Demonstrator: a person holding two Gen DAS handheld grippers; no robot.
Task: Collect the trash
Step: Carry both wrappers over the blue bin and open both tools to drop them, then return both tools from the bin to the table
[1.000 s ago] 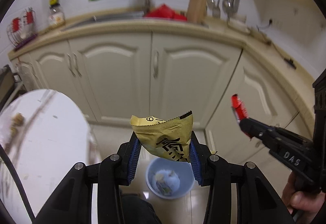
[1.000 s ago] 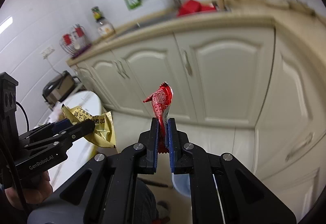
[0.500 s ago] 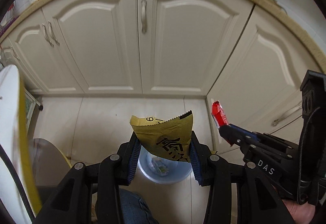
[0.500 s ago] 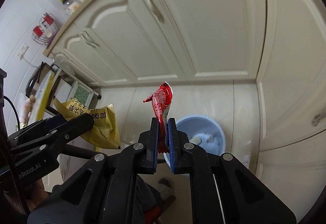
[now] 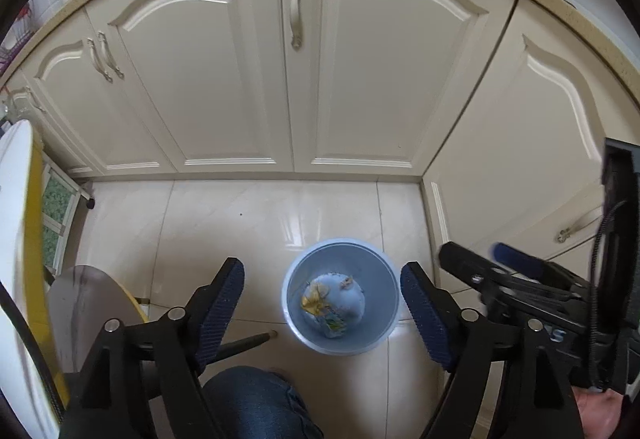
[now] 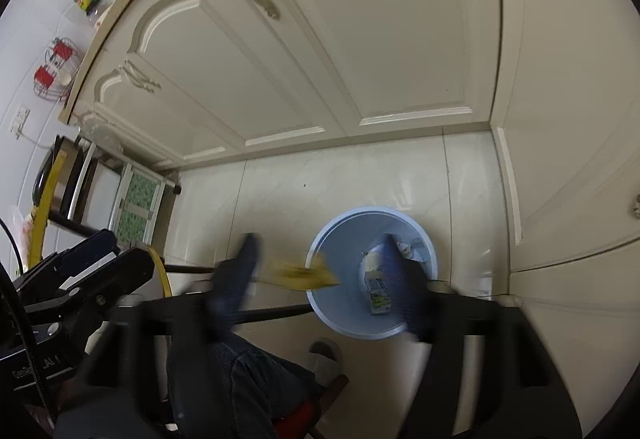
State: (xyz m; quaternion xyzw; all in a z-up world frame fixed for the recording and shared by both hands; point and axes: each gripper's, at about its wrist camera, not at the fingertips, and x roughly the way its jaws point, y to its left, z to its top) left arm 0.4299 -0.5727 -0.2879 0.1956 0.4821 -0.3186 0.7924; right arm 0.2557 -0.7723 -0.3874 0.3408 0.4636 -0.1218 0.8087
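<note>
A light blue trash bin (image 5: 294, 303) stands on the tiled floor with crumpled packets (image 5: 334, 301) inside. My left gripper (image 5: 322, 267) hangs right above it; its jaws are opening and nothing is between them. In the right wrist view the yellow snack wrapper (image 6: 300, 273) is a blur in mid-air at the left rim of the bin (image 6: 424, 251). My right gripper (image 6: 319, 251) is blurred, its jaws are opening and they hold nothing. The red wrapper is not visible in either view. Each gripper shows at the edge of the other's view: the left gripper (image 6: 92, 255) and the right gripper (image 5: 472, 251).
Cream cabinet doors (image 5: 224, 79) run along the back and the right. A white round table with a yellow edge (image 5: 20, 239) is at the left, with a green patterned rack (image 5: 56, 223) behind it. A person's knee in jeans (image 5: 256, 399) and a slippered foot (image 6: 324, 355) are near the bin.
Both grippers sank toward the bin and tipped downward. The left one let go of the yellow wrapper, now falling. The right one opened, and the red wrapper is gone from its fingers.
</note>
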